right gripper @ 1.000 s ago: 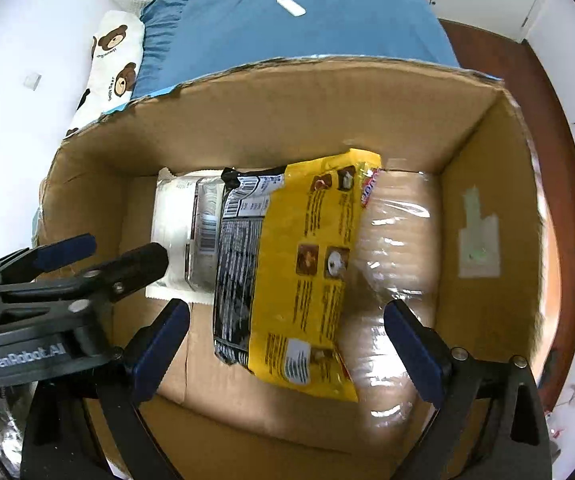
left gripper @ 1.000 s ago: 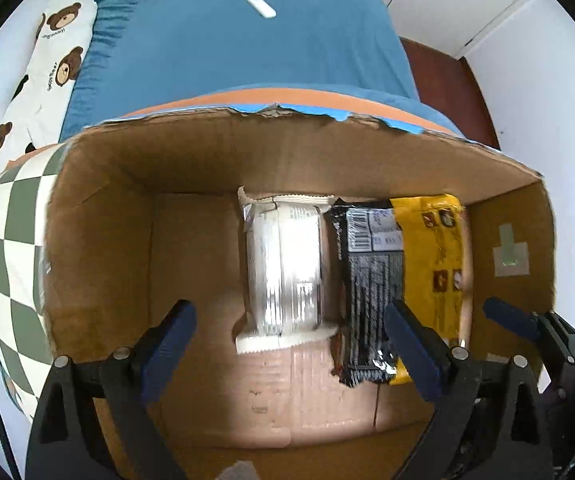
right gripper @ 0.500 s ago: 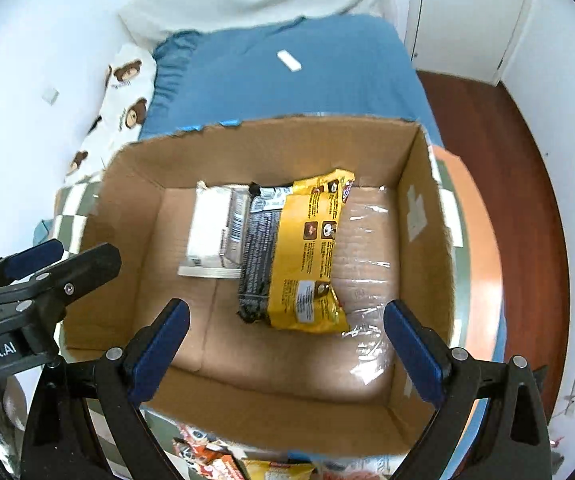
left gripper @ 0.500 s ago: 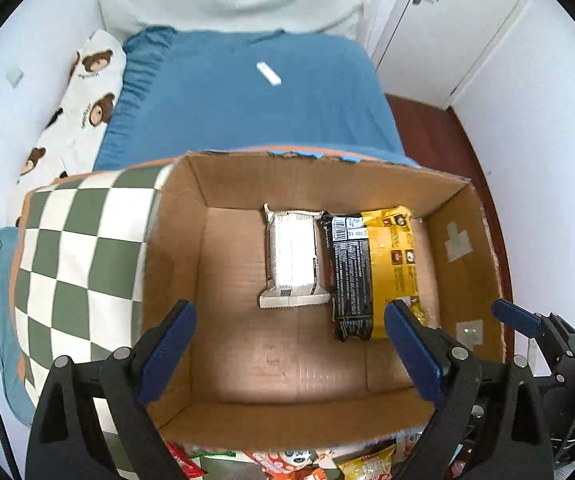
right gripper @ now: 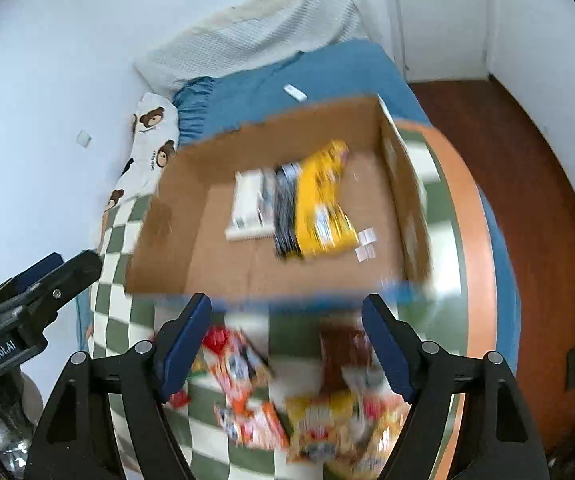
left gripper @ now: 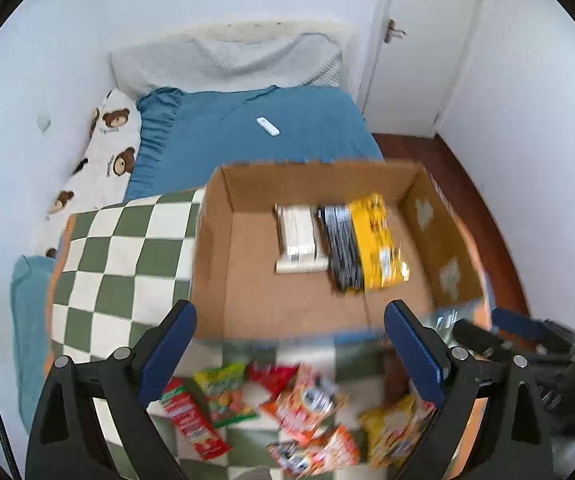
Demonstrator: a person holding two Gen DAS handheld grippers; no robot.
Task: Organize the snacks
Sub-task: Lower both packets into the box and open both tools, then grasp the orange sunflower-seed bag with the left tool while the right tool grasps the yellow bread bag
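Small bedroom, white walls, a door at the far right, red-brown floor. A bed (left gripper: 247,140) with a blue cover lies at the far side, a bear-print pillow (left gripper: 107,152) at its left. Nearer stands a tabletop (left gripper: 119,264) under a green and white checked cloth.

Left to right on the tabletop: bare checked cloth, then an open cardboard box (left gripper: 215,248) at the far middle. Inside it, a white packet (left gripper: 297,240) lies beside a black and yellow packet (left gripper: 363,248), touching or nearly so. The box's left half is bare. At the near edge, outside the box, lies a loose heap of snack packets (left gripper: 299,404), red, orange, green and yellow, overlapping one another.

Left hand-held gripper (left gripper: 287,356): jaws wide, nothing between them, poised above the heap. Right hand-held gripper (right gripper: 285,344): jaws narrowing at this moment, with nothing between them, also above the heap.

Risks, as judged:
- The packets overlap; a closing grip may catch two at once or pinch a slack corner, and the extra one would drop short of the box.
- Glossy film is likely slippery; a shallow pinch may let go in transit.
- Both hand-held grippers sit close over the same heap and could collide.
- The box's near wall stands between heap and floor of the box; a low carry would snag on it.
- Both views are blurred, so exact packet edges cannot be told.
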